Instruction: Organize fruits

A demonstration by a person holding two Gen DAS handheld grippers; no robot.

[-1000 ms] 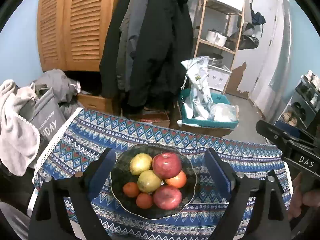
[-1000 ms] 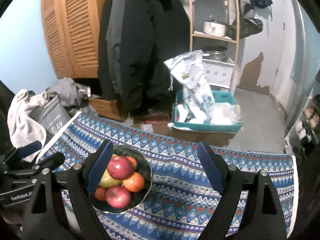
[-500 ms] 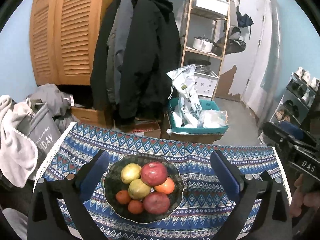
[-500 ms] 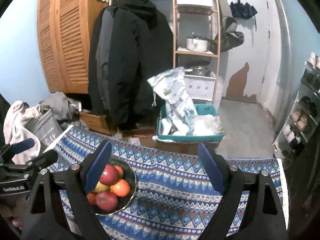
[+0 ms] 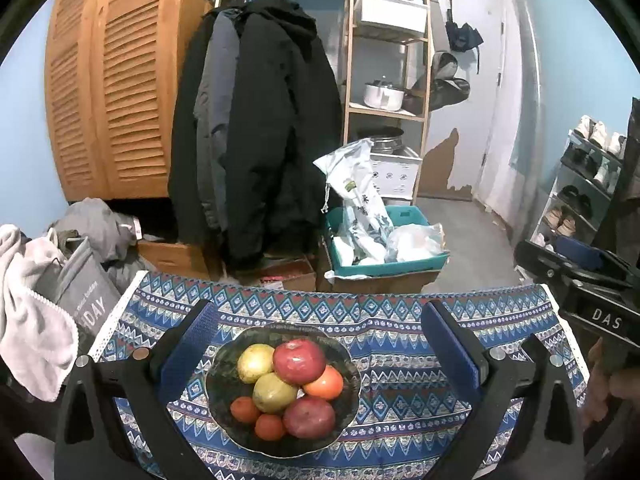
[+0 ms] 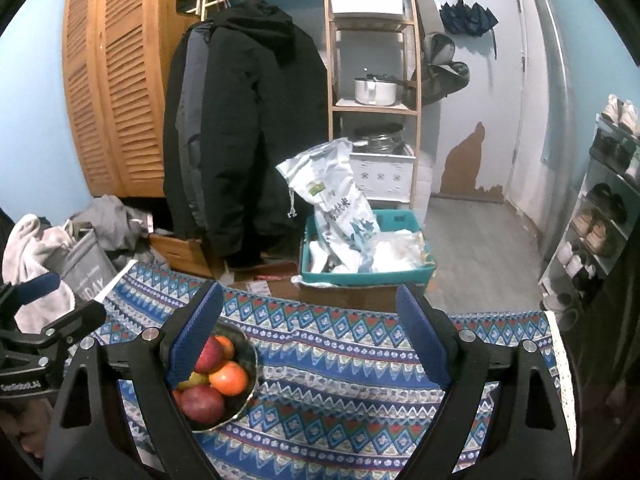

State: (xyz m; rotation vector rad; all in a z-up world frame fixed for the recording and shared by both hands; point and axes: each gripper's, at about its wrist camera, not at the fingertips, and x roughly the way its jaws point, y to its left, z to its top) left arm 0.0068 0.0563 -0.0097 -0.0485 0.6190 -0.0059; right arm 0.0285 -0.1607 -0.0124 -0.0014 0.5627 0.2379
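Seven fruits: heaped together in one dark bowl (image 5: 224, 412) with a wavy rim, standing on the patterned tablecloth (image 5: 400, 364).
Top apple (image 5: 299, 361): red with pale flecks, riding highest in the heap, toward 12 o'clock.
Lower apple (image 5: 309, 417): duller red, at about 5 o'clock, near the bowl's front rim.
Yellow-green fruits: one (image 5: 255, 363) at 10 o'clock, another (image 5: 275, 393) at the heap's centre, touching the top apple.
Orange fruits: the largest (image 5: 325, 383) at 3 o'clock, tucked under the top apple; two smaller ones (image 5: 245, 409) (image 5: 270, 427) at 7 and 6 o'clock.
Left gripper (image 5: 316, 356): blue-padded fingers (image 5: 188, 352) spread wide, holding nothing, above the table with the bowl seen between them.
Right gripper (image 6: 310, 344): fingers (image 6: 424, 344) likewise spread and empty, over bare cloth; its left finger overlaps the bowl in this view.
Bowl's place: toward the table's left part, at 9 o'clock from the right gripper.
Behind the table: a black coat (image 5: 272, 132) at 12 o'clock, a teal bin (image 5: 404, 264) of bags at 1 o'clock.
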